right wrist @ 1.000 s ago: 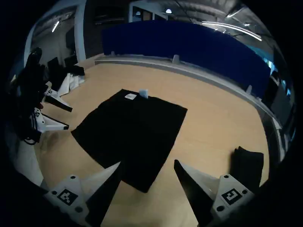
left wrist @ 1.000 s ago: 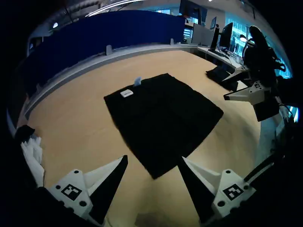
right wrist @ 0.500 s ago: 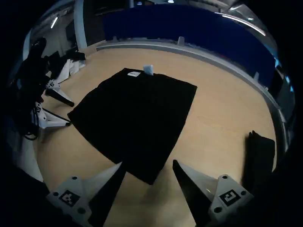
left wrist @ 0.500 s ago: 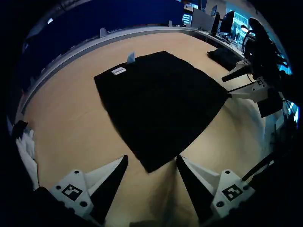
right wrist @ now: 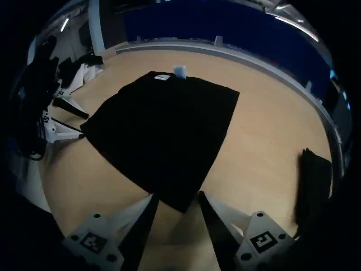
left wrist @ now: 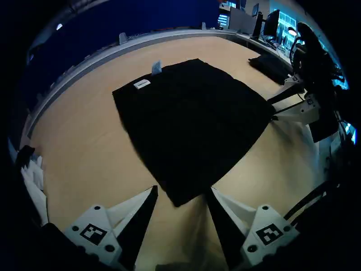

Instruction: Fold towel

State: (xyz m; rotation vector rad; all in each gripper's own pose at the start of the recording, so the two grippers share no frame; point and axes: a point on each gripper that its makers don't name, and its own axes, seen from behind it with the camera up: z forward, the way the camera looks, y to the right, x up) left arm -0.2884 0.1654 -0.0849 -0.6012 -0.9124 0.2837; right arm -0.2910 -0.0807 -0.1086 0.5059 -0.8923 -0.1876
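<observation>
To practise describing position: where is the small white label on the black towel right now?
In the left gripper view, the small white label lies on the flat black towel near its far left corner, beside a pale upright tab.

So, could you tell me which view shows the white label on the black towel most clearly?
The left gripper view: the white label lies near the far corner of the towel, larger and seen as a clear rectangle. The right gripper view shows the label too, smaller and flatter, beside the upright pale tag.

Wooden table (left wrist: 85, 135), blue partition (right wrist: 216, 22)
</observation>
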